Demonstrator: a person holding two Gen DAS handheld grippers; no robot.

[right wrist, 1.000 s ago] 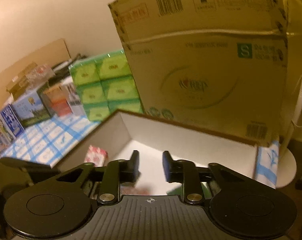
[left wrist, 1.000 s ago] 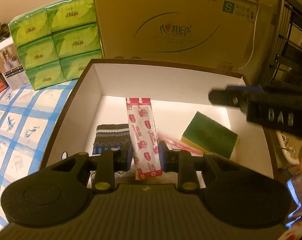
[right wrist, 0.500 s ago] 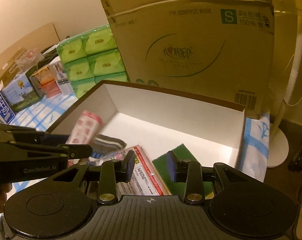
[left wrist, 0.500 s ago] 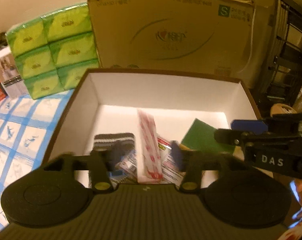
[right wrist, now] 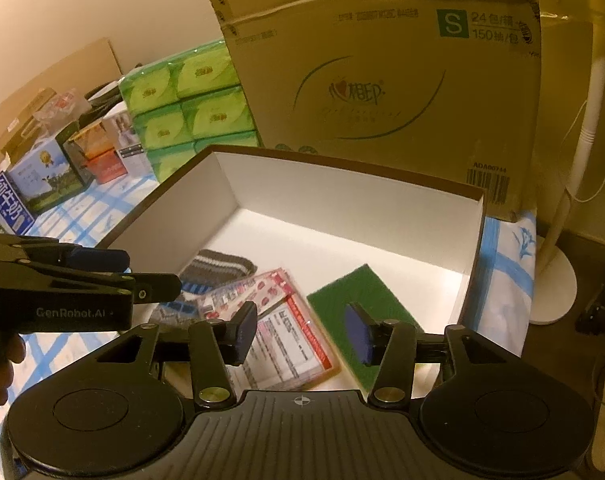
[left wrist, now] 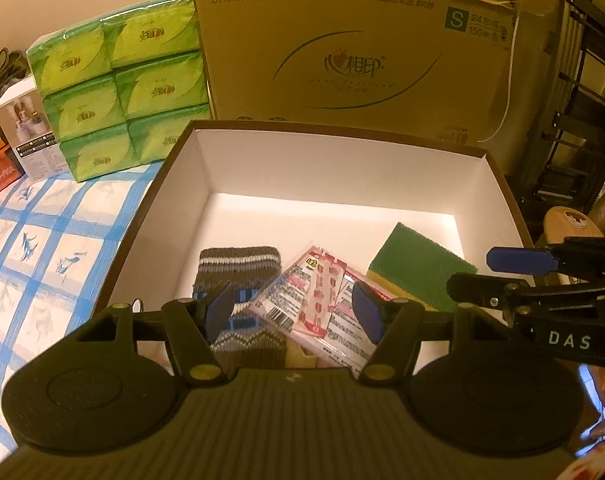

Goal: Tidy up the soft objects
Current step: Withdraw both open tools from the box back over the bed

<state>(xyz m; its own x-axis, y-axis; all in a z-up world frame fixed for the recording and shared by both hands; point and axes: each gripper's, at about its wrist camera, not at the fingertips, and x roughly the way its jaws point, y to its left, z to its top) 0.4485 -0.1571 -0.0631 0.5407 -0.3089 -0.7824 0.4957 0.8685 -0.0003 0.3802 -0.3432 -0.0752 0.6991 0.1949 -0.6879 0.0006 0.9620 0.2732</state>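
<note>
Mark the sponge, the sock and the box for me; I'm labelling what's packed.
sponge (left wrist: 416, 270), left wrist view, green top face.
sock (left wrist: 238, 258), left wrist view, striped cuff.
box (right wrist: 342, 196), right wrist view, white far wall.

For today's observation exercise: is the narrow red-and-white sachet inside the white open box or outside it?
Inside. The narrow red-and-white sachet lies flat on a larger clear packet on the floor of the white open box, touched by neither gripper.
</note>
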